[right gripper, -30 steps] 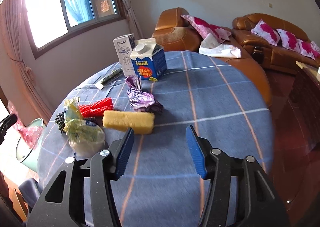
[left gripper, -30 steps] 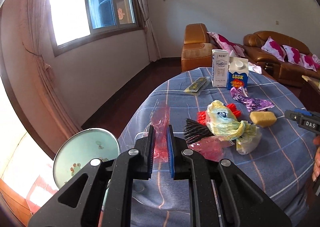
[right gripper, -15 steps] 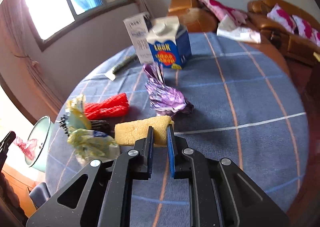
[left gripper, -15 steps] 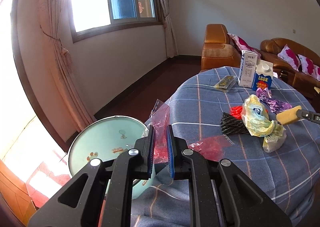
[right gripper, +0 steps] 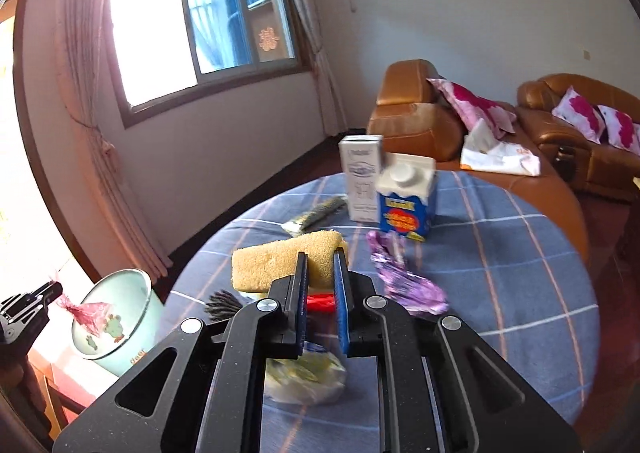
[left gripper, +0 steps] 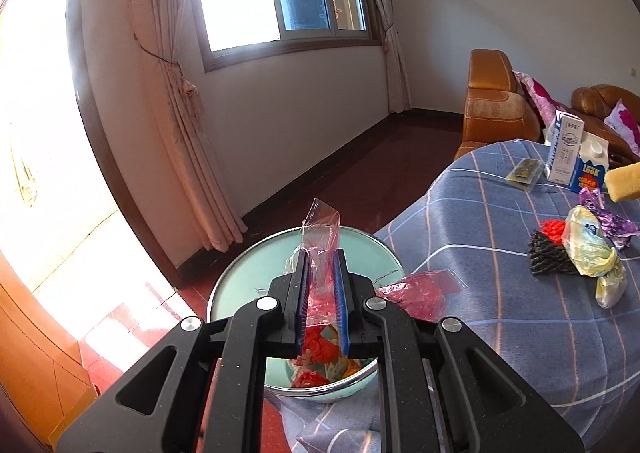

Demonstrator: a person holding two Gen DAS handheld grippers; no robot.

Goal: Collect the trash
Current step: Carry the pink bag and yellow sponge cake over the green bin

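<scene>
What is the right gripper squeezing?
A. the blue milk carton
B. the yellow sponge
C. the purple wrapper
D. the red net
B. The right gripper has its blue pads closed on one end of the yellow sponge, which is lifted off the table, while the purple wrapper and the blue milk carton sit untouched on the cloth.

- Round surface (right gripper: pixel 500 253) under a blue checked cloth.
- Two cartons (right gripper: pixel 406 197) upright at its far side, touching; a dark packet (right gripper: pixel 316 213) beside them.
- Purple foil wrapper (right gripper: pixel 404 281), black mesh (left gripper: pixel 548 257), red netting (left gripper: pixel 554 230), yellowish bag (left gripper: pixel 592 249), pink plastic (left gripper: pixel 420 289) nearer.
</scene>
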